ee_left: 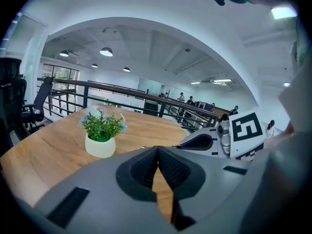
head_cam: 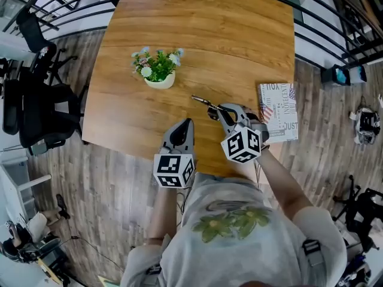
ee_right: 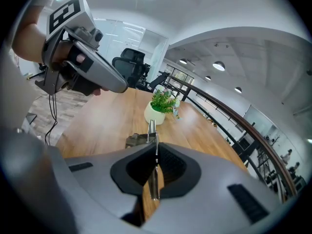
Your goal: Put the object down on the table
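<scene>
Two hand-held grippers hang just past the person's pale shirt (head_cam: 233, 220), over the near edge of a wooden table (head_cam: 203, 28). The left gripper (head_cam: 187, 123) has its jaws pressed together at the tips, with nothing between them. Just beside it, the right gripper (head_cam: 219, 110) is pinching a slim metal tool (head_cam: 203, 102). In the right gripper view the jaws are clamped on the tool's shaft, and the rest pokes out ahead of them, over the wood. The tool is in the gripper's hold above the near part of the tabletop; whether its far tip touches the surface cannot be told.

To the right of that gripper, a book (head_cam: 279, 111) with a flag-print cover lies flat by the table's right edge. Farther in and left of centre stands a potted plant (head_cam: 158, 69), green with small pale flowers in a white pot, well apart from both grippers. Beyond the table's far edge runs a black railing (head_cam: 326, 17), and a black office chair (head_cam: 42, 109) stands on the plank floor at the left.
</scene>
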